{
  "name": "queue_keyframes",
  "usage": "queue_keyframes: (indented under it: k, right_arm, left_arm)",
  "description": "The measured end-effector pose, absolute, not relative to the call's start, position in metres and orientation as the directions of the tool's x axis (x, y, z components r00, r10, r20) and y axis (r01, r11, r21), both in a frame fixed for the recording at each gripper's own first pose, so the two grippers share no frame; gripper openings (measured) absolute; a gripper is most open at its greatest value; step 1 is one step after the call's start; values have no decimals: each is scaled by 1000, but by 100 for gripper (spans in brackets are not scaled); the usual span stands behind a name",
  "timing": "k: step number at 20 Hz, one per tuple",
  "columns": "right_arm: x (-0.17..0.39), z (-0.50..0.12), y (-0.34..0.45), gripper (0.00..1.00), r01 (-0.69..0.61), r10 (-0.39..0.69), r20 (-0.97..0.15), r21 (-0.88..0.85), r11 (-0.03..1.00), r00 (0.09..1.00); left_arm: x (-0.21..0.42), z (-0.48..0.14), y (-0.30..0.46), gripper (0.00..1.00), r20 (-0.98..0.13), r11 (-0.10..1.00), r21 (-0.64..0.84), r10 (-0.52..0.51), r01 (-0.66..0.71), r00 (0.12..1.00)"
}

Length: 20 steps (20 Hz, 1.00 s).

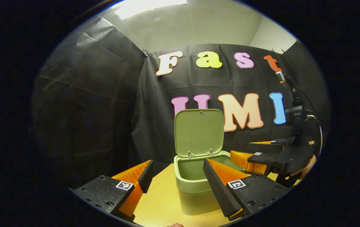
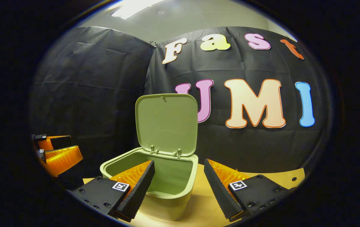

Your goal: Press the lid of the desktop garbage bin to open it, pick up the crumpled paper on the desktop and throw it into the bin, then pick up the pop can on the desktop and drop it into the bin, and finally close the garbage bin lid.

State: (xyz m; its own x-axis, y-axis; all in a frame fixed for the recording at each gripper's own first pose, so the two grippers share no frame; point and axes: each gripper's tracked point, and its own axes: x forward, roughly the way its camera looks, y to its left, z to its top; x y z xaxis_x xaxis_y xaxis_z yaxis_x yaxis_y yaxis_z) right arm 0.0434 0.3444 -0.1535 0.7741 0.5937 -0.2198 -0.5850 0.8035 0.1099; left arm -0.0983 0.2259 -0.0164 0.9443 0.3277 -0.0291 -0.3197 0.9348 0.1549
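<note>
on the wooden desktop [image 1: 161, 201] before the black cloth wall, the green bin [image 2: 167, 189] stands at six o'clock, lid [image 2: 166, 124] upright, both the left gripper [image 1: 176, 176] and right gripper [image 2: 179, 179] spread, grasping nothing.

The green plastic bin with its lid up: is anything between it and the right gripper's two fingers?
No. In the right gripper view the green plastic bin sits directly ahead of the open right gripper, with nothing in between, just bare wooden tabletop.

Both views look level and close across the table [image 1: 161, 201] at the open bin [image 1: 195, 176], the right gripper view nearer
</note>
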Motion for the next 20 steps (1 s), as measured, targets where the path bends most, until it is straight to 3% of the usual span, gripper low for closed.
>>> queue_keyframes:
  k: [12, 20]
  right_arm:
    - [54, -110, 226, 99, -437, 442, -154, 66, 897, 883]
    - [53, -101, 106, 98, -273, 273, -163, 26, 962, 948]
  left_arm:
    - [-66, -7, 172, 94, 2, 961, 152, 233, -231, 972]
    - [-44, -12, 113, 93, -1, 980, 144, 136, -135, 991]
